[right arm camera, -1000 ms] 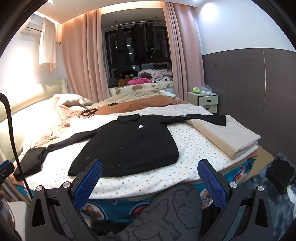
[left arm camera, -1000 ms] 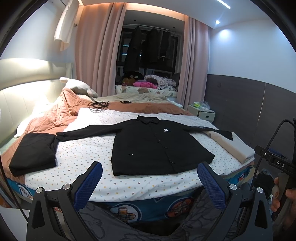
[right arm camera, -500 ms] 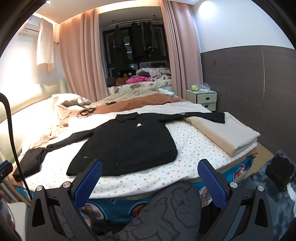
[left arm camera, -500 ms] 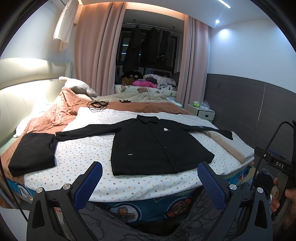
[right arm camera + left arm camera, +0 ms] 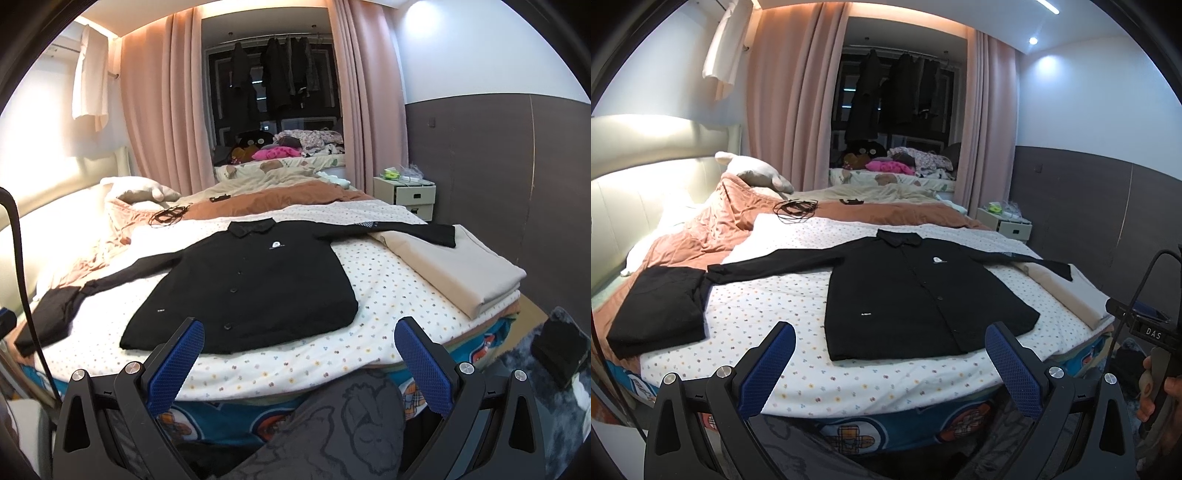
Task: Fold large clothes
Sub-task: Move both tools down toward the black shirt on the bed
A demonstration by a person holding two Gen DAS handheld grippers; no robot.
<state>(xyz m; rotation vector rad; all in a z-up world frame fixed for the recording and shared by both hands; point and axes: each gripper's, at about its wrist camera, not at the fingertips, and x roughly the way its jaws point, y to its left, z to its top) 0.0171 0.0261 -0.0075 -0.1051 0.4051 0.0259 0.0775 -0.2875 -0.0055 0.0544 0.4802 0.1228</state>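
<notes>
Both tools are hanging in the air short of the near edge of the bed, gripping nothing: the left tool (image 5: 886,363) is holding its blue-padded fingers (image 5: 768,367) wide apart, and the right tool (image 5: 295,363) is likewise standing spread, with one blue pad (image 5: 421,363) showing at each side of its view. A black shirt (image 5: 916,291) is lying flat and face up on the dotted sheet (image 5: 768,299) of the bed (image 5: 871,428), buttoned, its collar pointing to the far side and its hem lying nearest the tools. Its left sleeve (image 5: 775,260) is stretching out leftward until the cuff is touching a folded black garment (image 5: 657,306) sitting at the left edge of the bed. Its right sleeve (image 5: 399,230) is reaching right, and the cuff is resting on top of a folded beige cloth (image 5: 454,267) at the right side of the bed. Farther back, an orange blanket (image 5: 701,229) is lying rumpled with a coil of dark cable (image 5: 796,208) on it. Beyond the right far corner a white nightstand (image 5: 406,194) is standing against the dark wall. In the left view a hand (image 5: 1160,395) is showing at the far right edge, gripping the handle of the other tool. A grey patterned trouser leg (image 5: 332,424) is filling the bottom of the right view, between the fingers.
</notes>
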